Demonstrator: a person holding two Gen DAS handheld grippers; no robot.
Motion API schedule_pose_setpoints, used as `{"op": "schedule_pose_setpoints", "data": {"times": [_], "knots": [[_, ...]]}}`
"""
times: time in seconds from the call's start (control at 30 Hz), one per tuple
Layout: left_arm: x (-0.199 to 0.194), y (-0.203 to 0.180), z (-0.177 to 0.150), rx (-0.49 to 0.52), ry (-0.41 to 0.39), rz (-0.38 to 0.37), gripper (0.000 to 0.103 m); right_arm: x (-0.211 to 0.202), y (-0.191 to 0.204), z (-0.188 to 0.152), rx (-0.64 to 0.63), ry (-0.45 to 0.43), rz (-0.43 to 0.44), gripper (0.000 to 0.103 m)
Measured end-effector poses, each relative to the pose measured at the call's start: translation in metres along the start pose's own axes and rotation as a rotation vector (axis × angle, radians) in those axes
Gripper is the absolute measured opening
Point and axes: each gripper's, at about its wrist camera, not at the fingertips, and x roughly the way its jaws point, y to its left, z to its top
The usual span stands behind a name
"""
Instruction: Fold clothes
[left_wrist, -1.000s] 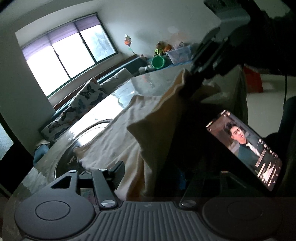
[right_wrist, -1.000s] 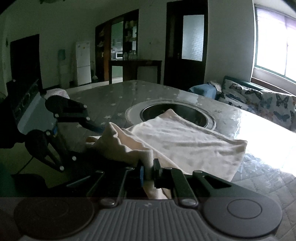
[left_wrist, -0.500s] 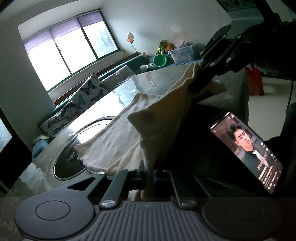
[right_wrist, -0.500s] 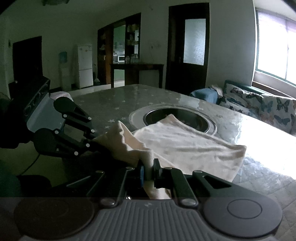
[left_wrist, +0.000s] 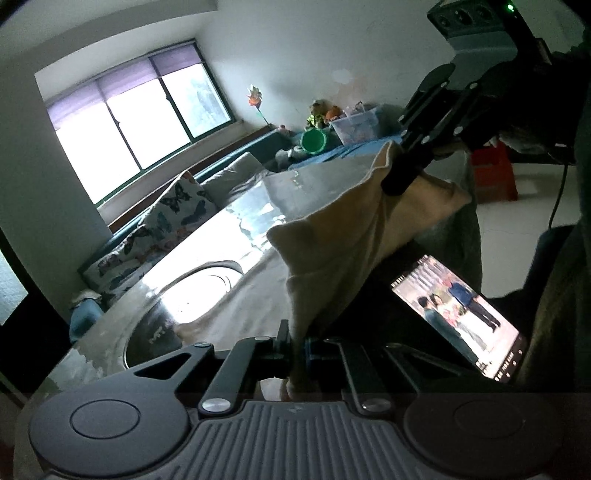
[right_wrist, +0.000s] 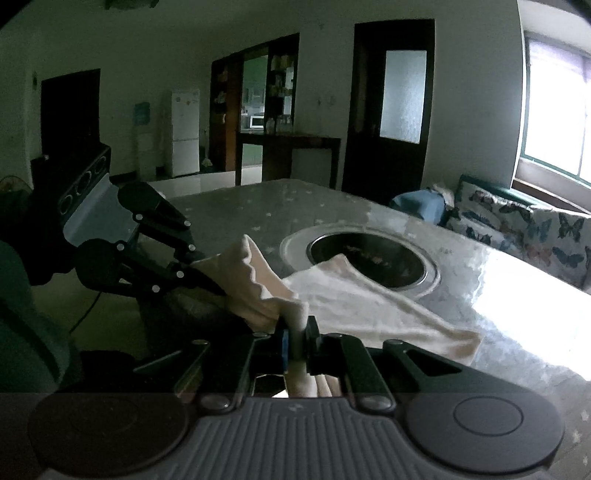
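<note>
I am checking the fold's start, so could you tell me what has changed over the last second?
The left gripper closed on the near edge of the cream cloth and both grippers lifted that edge. The right gripper kept its grip. The far part stays on the table; the phone has not moved.

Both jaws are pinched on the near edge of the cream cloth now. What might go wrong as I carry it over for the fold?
1. Both the left gripper and right gripper hold only a thin bunch of the cream cloth; it may slip out.
2. The far end lies over the metal basin set into the table; it may sag in or snag.
3. The lit phone stands propped close by; the swinging cloth may knock it.
</note>
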Motion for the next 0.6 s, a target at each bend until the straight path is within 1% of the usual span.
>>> {"op": "schedule_pose_setpoints", "data": {"times": [0.17,0.3,0.43,0.6], "knots": [[0.012,0.01,0.004,0.005,-0.008,0.026,0.007,0.009,-0.016,0.01,-0.004,-0.018,-0.013,0.006],[0.031,0.025,0.011,0.011,-0.011,0.046,0.007,0.021,-0.035,0.021,-0.001,-0.019,-0.026,0.006],[0.061,0.043,0.019,0.012,-0.006,0.069,0.007,0.046,-0.066,0.035,0.004,-0.01,-0.057,0.006],[0.113,0.069,0.02,-0.022,0.047,0.081,0.007,0.094,-0.103,0.048,-0.008,0.027,-0.102,0.006]]}}
